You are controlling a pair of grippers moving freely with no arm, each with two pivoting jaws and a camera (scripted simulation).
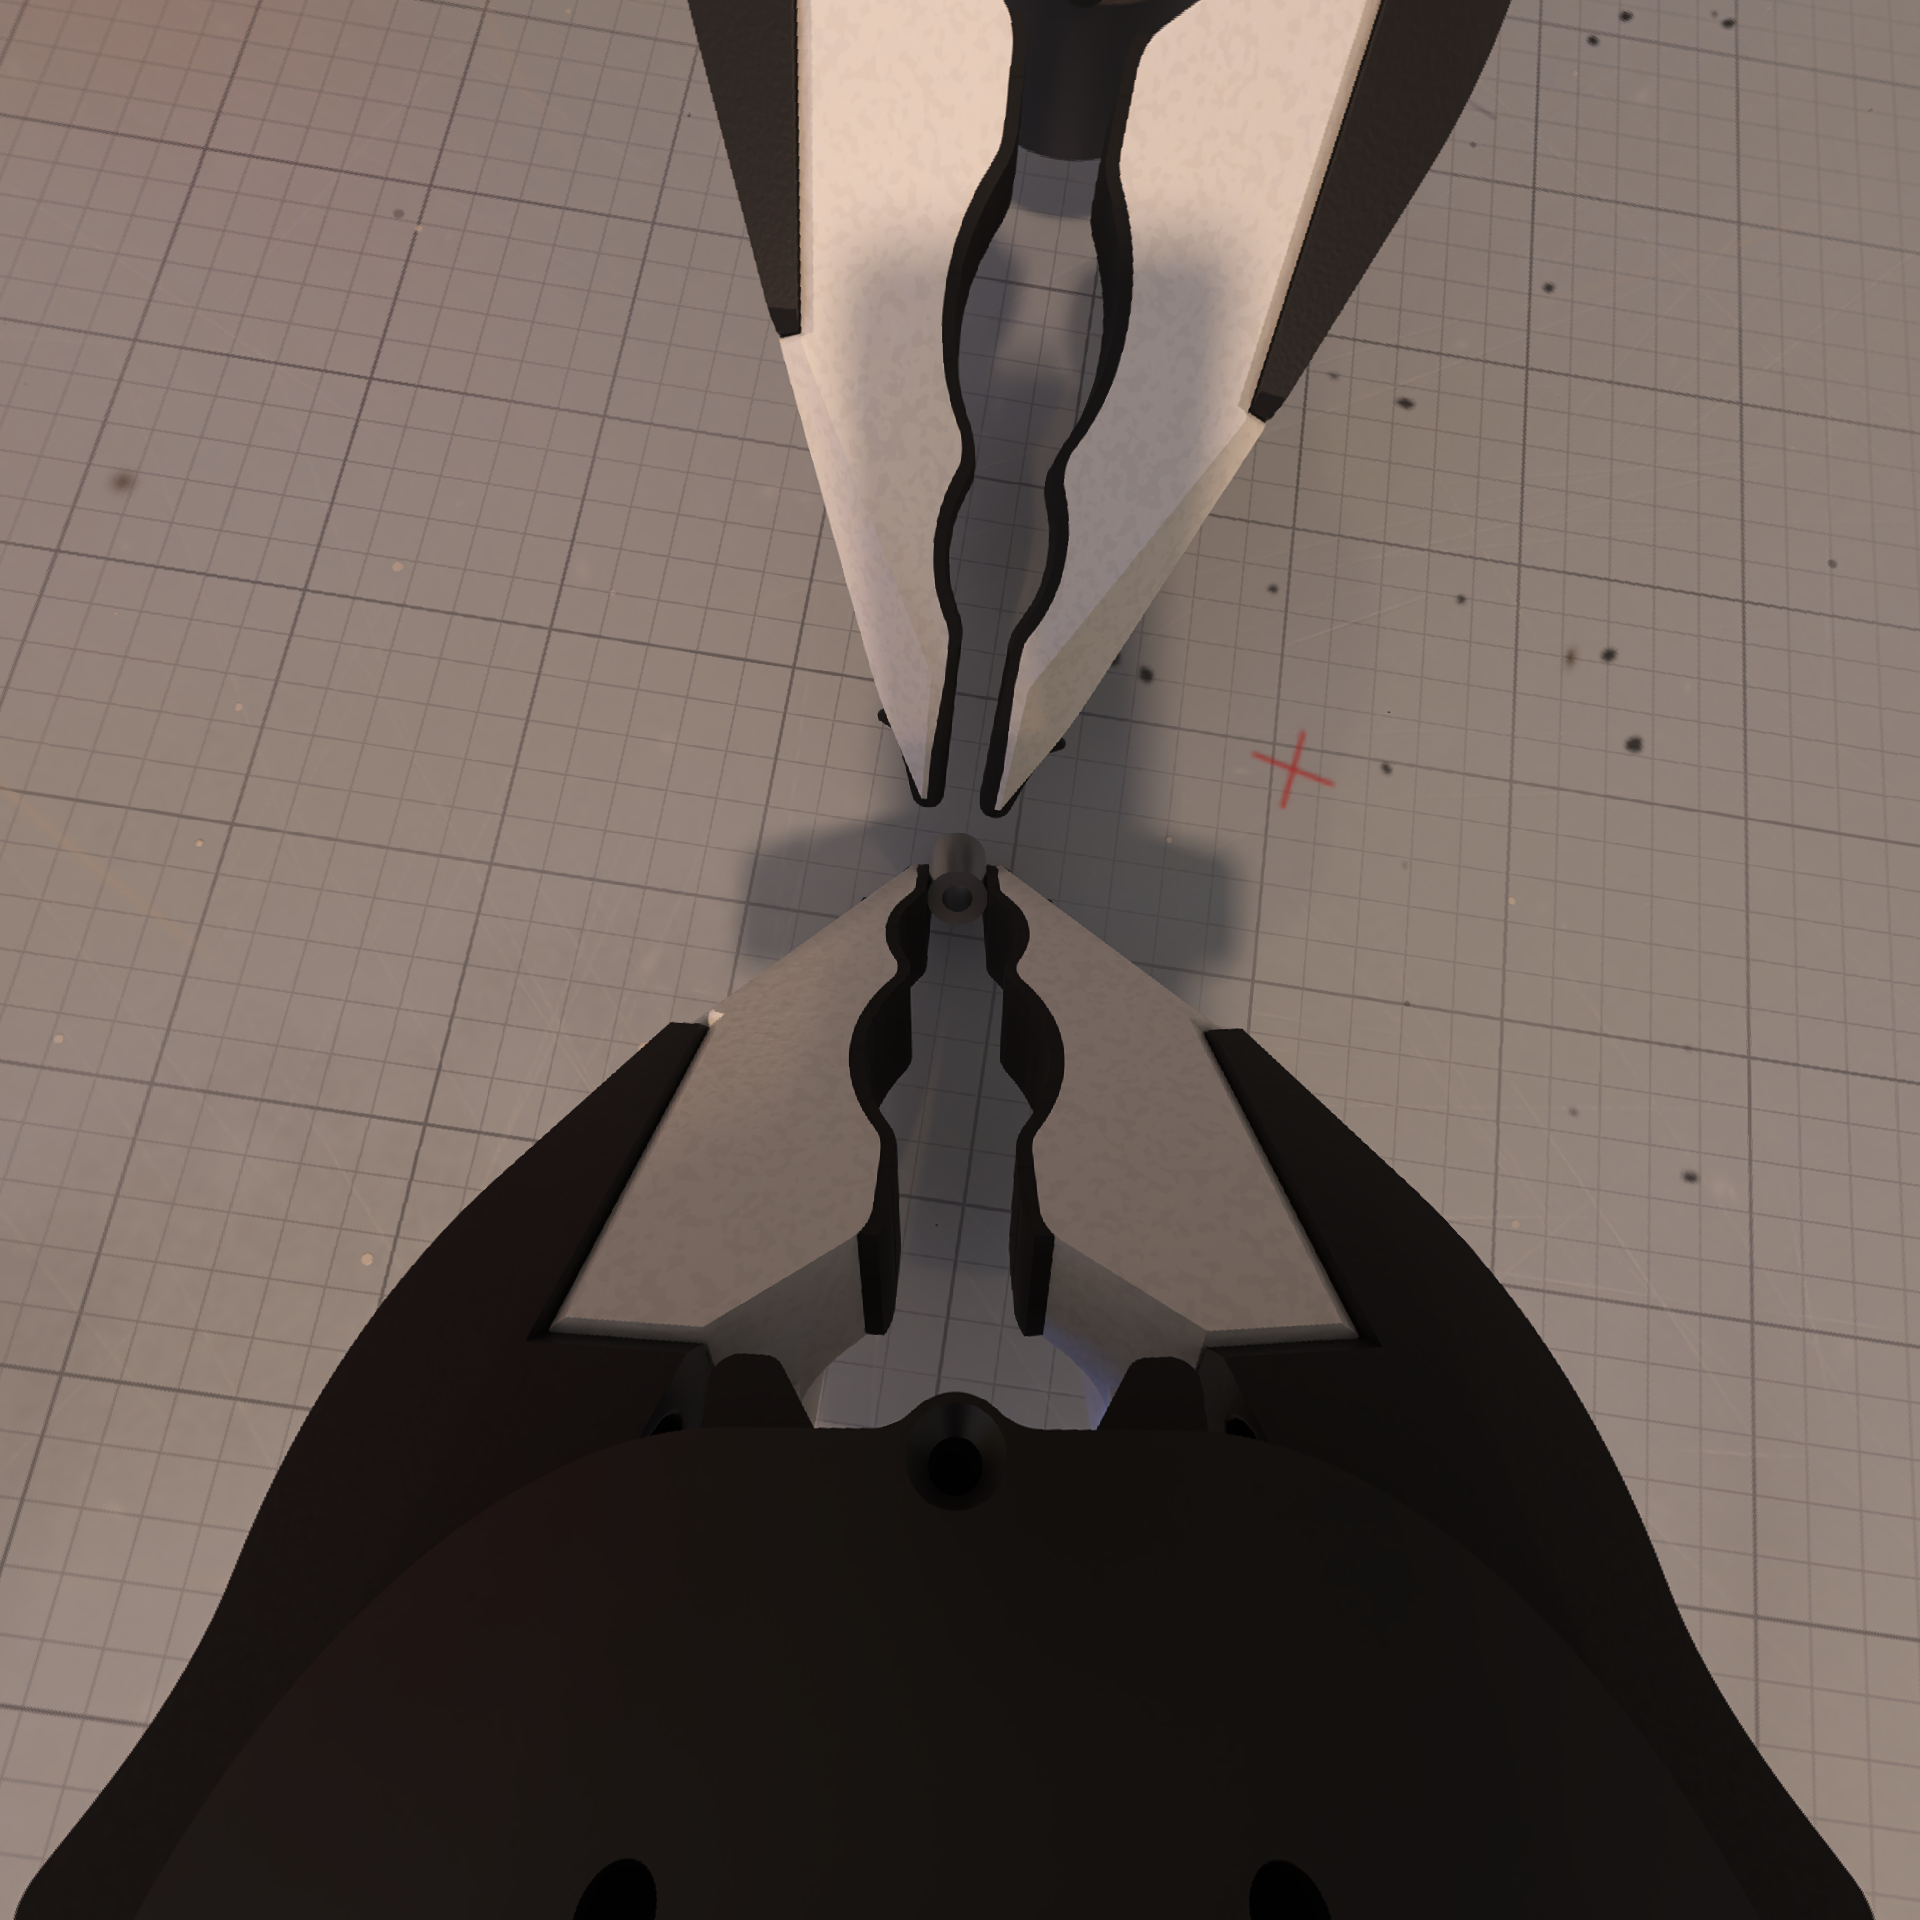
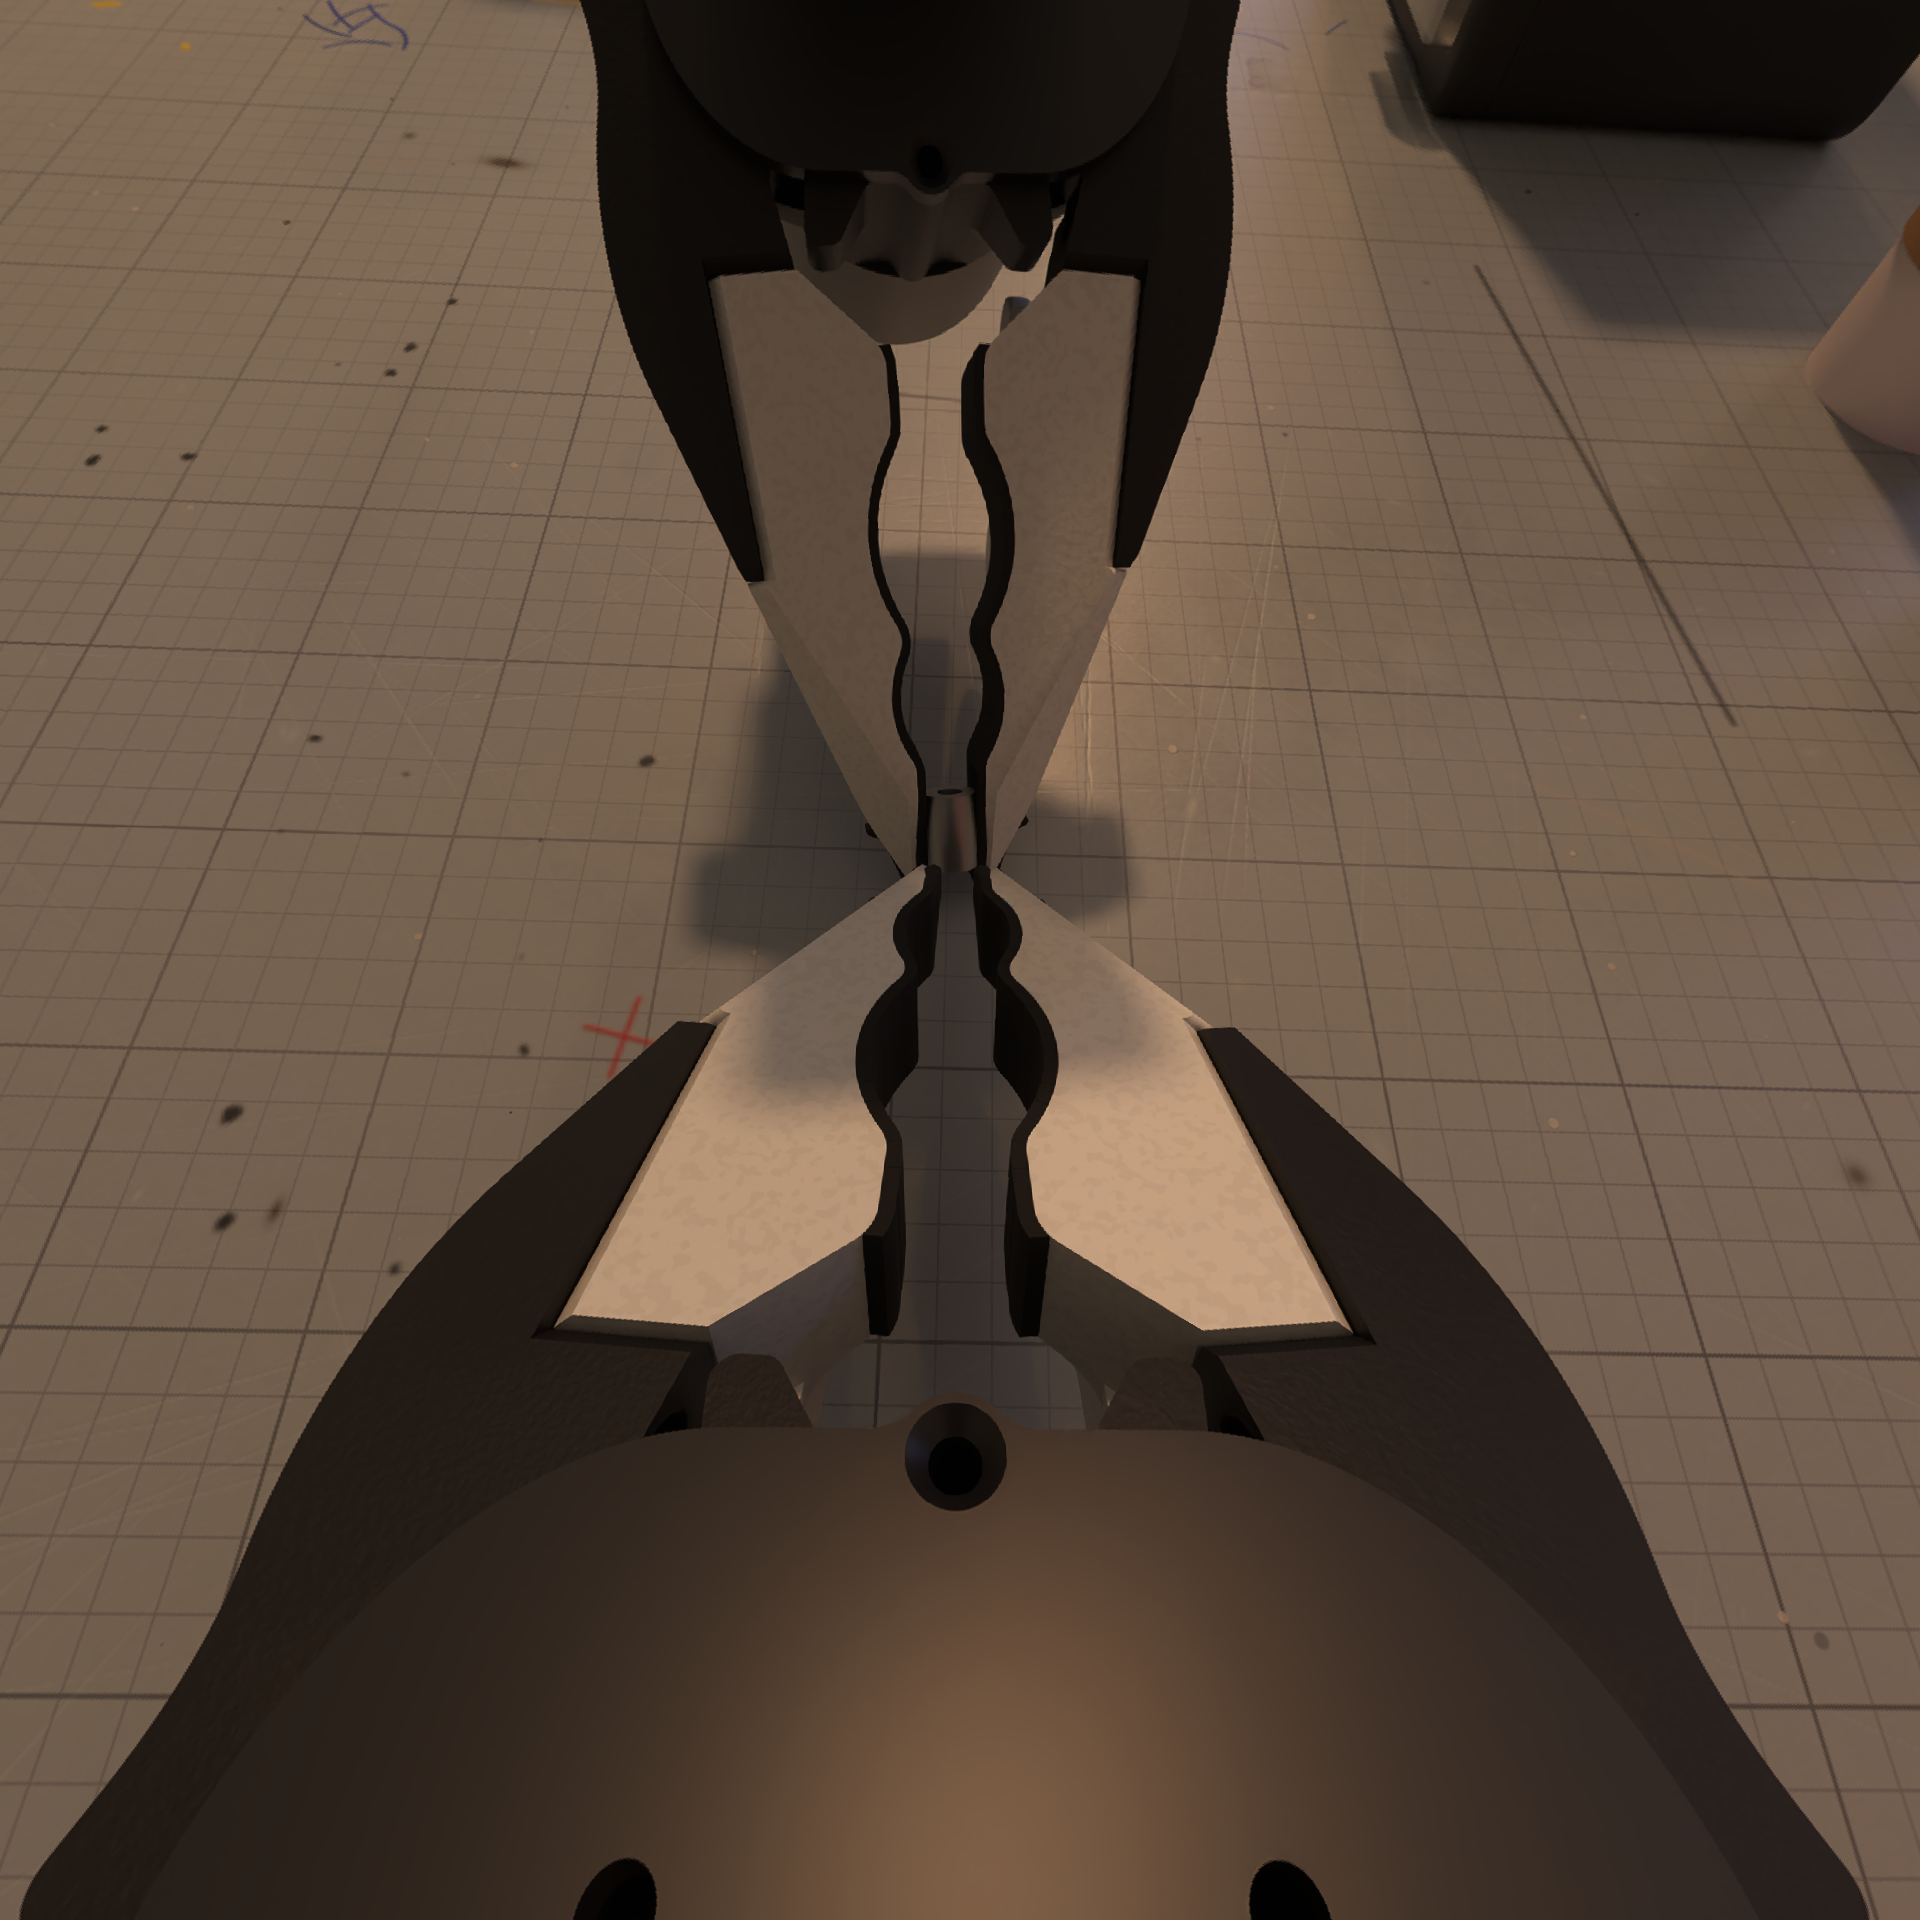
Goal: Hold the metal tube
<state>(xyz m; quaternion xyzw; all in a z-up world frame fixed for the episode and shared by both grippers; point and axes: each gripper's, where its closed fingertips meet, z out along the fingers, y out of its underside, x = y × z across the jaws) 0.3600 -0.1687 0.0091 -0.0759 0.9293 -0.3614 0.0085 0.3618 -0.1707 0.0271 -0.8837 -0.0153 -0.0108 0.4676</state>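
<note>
The metal tube (image 1: 956,868) is a short grey tube with a small bore. My left gripper (image 1: 958,883) is shut on the tube at its fingertips and holds it above the mat. In the right wrist view the tube (image 2: 951,826) sits between the left gripper's tips (image 2: 951,831). My right gripper (image 2: 956,878) faces the left one tip to tip. Its jaws stand a narrow gap apart with nothing between them. Its tips (image 1: 958,802) stop just short of the tube's far end.
A grey grid cutting mat (image 1: 416,727) lies under both grippers, with a red cross mark (image 1: 1291,769) (image 2: 621,1032) beside them. A black box (image 2: 1662,73) and a pale cylinder (image 2: 1870,353) stand at the far right of the right wrist view.
</note>
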